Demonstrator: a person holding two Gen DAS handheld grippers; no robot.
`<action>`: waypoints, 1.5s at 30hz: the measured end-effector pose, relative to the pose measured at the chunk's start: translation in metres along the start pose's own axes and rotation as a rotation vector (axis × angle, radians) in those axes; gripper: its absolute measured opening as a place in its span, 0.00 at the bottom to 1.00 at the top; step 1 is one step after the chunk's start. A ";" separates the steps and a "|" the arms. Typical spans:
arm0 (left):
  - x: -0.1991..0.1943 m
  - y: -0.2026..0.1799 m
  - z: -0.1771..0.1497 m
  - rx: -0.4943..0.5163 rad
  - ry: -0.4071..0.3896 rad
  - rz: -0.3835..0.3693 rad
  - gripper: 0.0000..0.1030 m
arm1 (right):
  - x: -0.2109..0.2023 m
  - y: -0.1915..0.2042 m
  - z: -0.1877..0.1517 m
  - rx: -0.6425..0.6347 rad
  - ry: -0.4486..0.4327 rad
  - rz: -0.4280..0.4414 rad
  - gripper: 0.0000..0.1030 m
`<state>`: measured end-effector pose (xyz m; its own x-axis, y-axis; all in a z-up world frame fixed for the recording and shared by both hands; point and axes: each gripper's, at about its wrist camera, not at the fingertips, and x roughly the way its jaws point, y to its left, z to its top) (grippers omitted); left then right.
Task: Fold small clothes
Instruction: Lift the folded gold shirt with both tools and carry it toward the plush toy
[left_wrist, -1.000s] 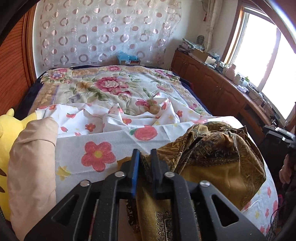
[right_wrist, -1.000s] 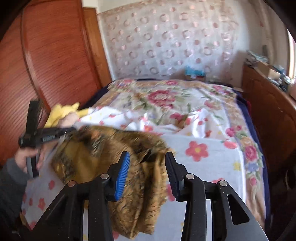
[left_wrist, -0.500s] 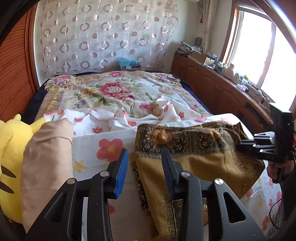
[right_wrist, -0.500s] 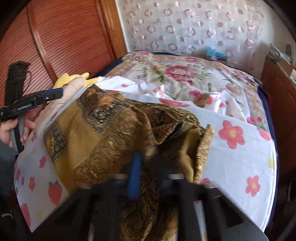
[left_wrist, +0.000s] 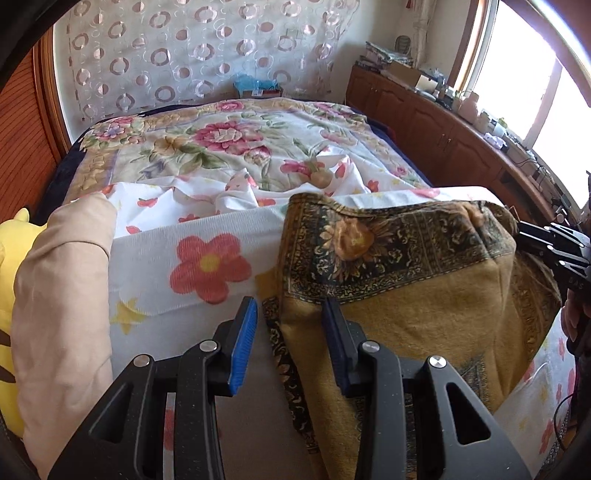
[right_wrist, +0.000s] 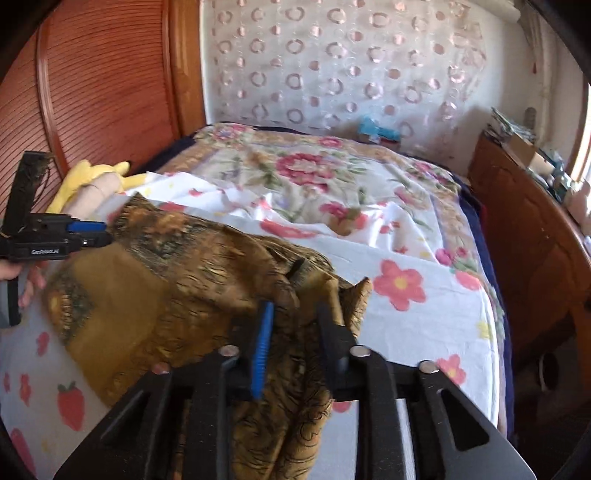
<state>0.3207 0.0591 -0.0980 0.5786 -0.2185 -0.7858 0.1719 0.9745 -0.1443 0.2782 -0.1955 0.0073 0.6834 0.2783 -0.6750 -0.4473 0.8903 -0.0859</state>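
A mustard-brown patterned cloth (left_wrist: 406, 280) lies spread on the white flowered sheet (left_wrist: 207, 258) on the bed; it also shows in the right wrist view (right_wrist: 155, 295). My left gripper (left_wrist: 290, 314) is open, its jaws either side of the cloth's left edge. My right gripper (right_wrist: 293, 317) has its jaws partly apart around a bunched fold at the cloth's right side, touching the fabric. Each gripper shows in the other's view: the right one (left_wrist: 554, 243), the left one (right_wrist: 55, 240).
A beige garment (left_wrist: 62, 314) and a yellow plush toy (left_wrist: 11, 332) lie at the bed's left edge. A floral quilt (left_wrist: 229, 136) covers the far bed. A wooden cabinet (left_wrist: 461, 136) runs along the right, a wooden panel (right_wrist: 92, 85) on the left.
The left gripper let go of the cloth a second ago and has stayed open. The cloth was pulled out flatter. The right gripper closed on a fold, then its jaws parted somewhat.
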 end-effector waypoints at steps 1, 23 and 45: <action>0.001 0.000 -0.001 0.000 0.004 0.001 0.37 | 0.003 -0.002 -0.001 0.013 0.010 0.002 0.36; 0.004 -0.001 0.009 0.026 0.019 -0.111 0.09 | 0.024 -0.012 0.000 0.096 0.091 0.110 0.71; -0.170 0.015 -0.027 -0.046 -0.413 -0.045 0.07 | -0.041 0.048 0.038 -0.143 -0.184 0.237 0.12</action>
<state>0.2030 0.1121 0.0170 0.8438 -0.2544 -0.4725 0.1739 0.9626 -0.2077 0.2509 -0.1504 0.0586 0.6376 0.5436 -0.5459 -0.6738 0.7370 -0.0531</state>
